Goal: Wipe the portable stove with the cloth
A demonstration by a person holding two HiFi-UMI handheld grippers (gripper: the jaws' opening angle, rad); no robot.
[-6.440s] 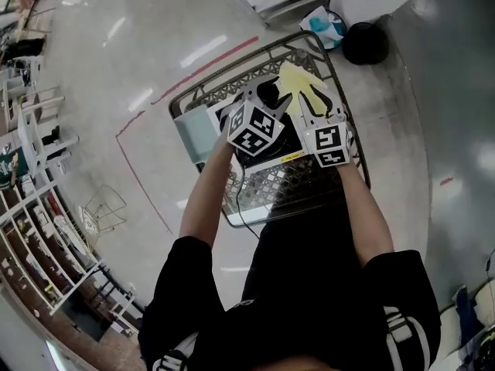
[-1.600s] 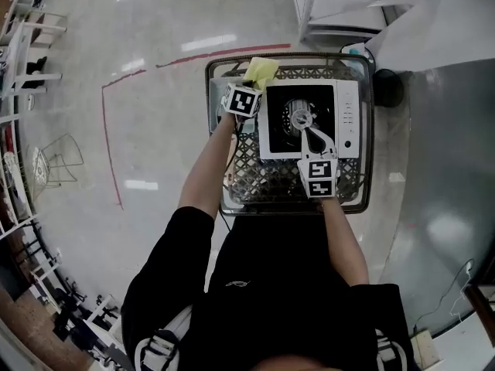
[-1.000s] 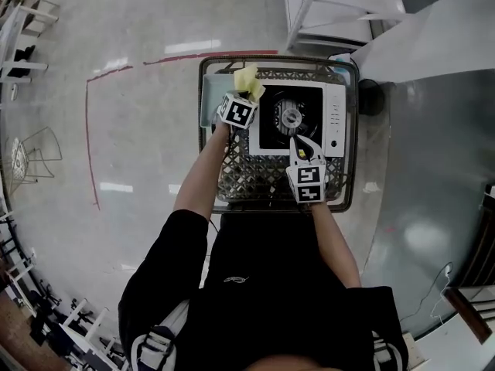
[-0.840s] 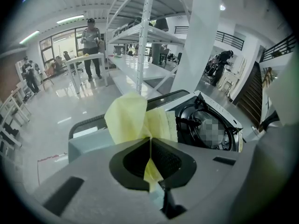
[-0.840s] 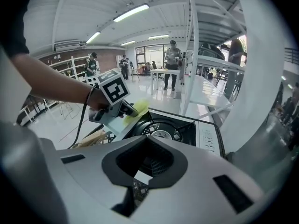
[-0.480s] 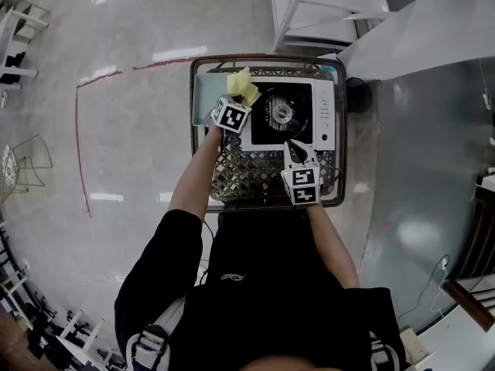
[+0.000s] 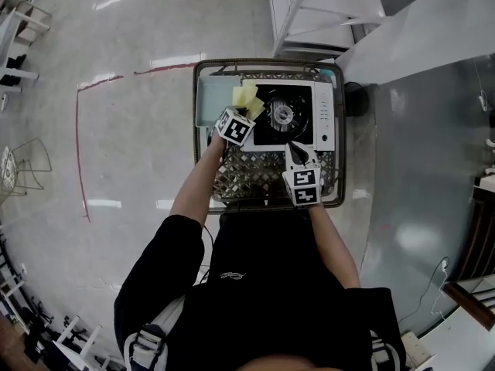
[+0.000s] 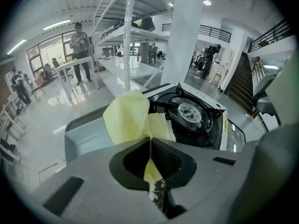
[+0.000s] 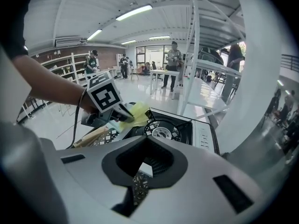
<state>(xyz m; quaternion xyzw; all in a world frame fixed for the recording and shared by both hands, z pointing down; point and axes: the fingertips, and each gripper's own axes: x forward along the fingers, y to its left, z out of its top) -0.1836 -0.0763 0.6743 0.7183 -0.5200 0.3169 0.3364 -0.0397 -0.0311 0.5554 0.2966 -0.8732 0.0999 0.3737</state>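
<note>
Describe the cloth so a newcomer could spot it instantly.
Find the dark wire-mesh table; a white portable stove sits on its far side. At the stove's left edge, pinched in the left claw, is the cloth: crumpled and pale yellow, unlike the pale blue tray beside it.

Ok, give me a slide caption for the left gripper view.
Left gripper shut on the yellow cloth, portable stove just beyond.

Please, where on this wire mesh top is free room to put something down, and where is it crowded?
Free: the mesh strip in front of the stove, between the left gripper and the right gripper; the pale tray left of the stove looks bare too. Crowded: the stove's left edge, where the left gripper's jaws hold the cloth.
</note>
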